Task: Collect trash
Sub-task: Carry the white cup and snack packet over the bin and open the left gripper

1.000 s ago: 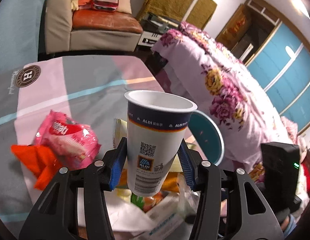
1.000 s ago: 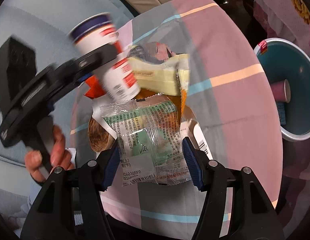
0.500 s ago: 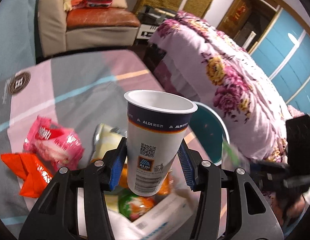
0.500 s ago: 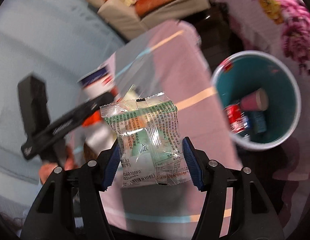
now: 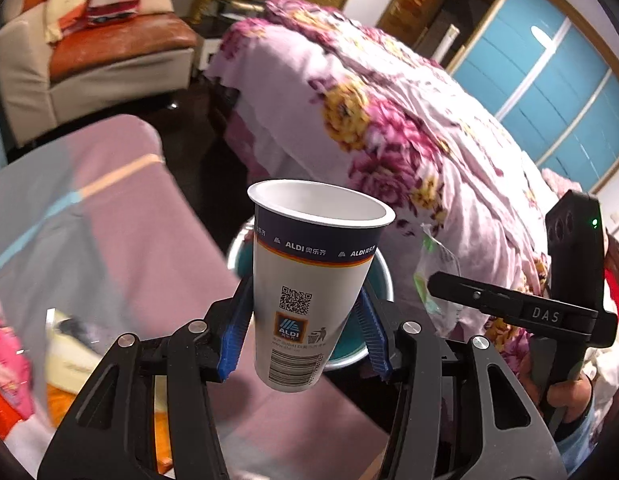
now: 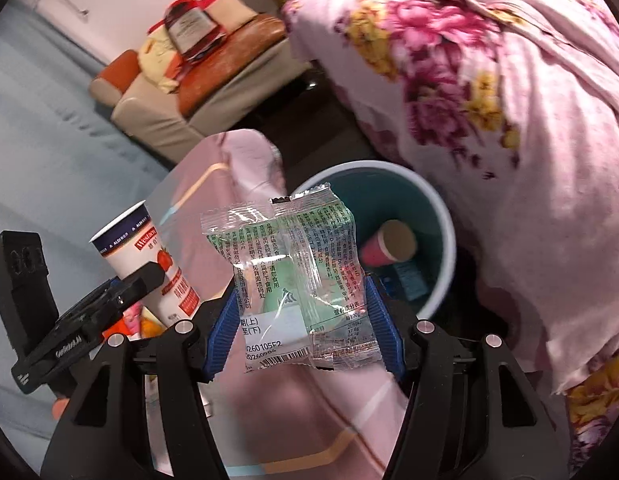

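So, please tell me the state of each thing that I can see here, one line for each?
Left gripper: shut on the paper cup.
Paper cup: upright, empty, held off the table.
Right gripper: shut on the snack packet.
Snack packet: clear and green, crinkled, held in front of the bin.
Bin: open, pink cup lying inside.

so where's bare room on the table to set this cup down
Free: the pink cloth between the stripes and the edge near the teal bin. Crowded: the wrappers at lower left. The left gripper holds the cup.
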A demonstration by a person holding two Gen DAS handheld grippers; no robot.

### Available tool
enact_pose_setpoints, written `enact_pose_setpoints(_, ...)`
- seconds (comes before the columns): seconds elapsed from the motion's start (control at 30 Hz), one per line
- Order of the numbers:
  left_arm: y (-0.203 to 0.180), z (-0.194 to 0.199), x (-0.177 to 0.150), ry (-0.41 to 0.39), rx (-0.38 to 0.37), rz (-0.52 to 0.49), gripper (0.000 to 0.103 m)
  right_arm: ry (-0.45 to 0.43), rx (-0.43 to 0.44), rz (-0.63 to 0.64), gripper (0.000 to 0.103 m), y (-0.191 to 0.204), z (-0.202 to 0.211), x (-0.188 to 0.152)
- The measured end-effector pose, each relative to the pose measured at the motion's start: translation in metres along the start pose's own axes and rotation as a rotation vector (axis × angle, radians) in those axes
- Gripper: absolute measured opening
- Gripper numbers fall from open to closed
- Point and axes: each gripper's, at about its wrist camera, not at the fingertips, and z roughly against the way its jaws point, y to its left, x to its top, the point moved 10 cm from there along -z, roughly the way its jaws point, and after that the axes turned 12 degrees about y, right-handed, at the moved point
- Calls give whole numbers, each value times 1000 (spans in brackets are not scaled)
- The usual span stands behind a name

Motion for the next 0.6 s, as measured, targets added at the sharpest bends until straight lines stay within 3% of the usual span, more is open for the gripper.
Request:
enact_pose_setpoints(0.17,-17,-30,1,45,0,-8,55,-3,-22,-21,58,-25,-1,5)
enact_pose_setpoints(0.23,-16,-37,0,55,5,2,71,-4,-22,-27,58,-29,-1,5)
enact_pose_setpoints(0.3,-14,-39,0,52,18,11,78,-5,-23,-32,58,-34,-1,6)
enact_pose_setpoints(0.5,-5,-40,-3,59,34,29,79,2,-24,-39,58,-39,-4,5)
enact_pose_setpoints(0.6,-1,-39,-9,63,37,34,85,8,-30,-40,58,-38,-9,5)
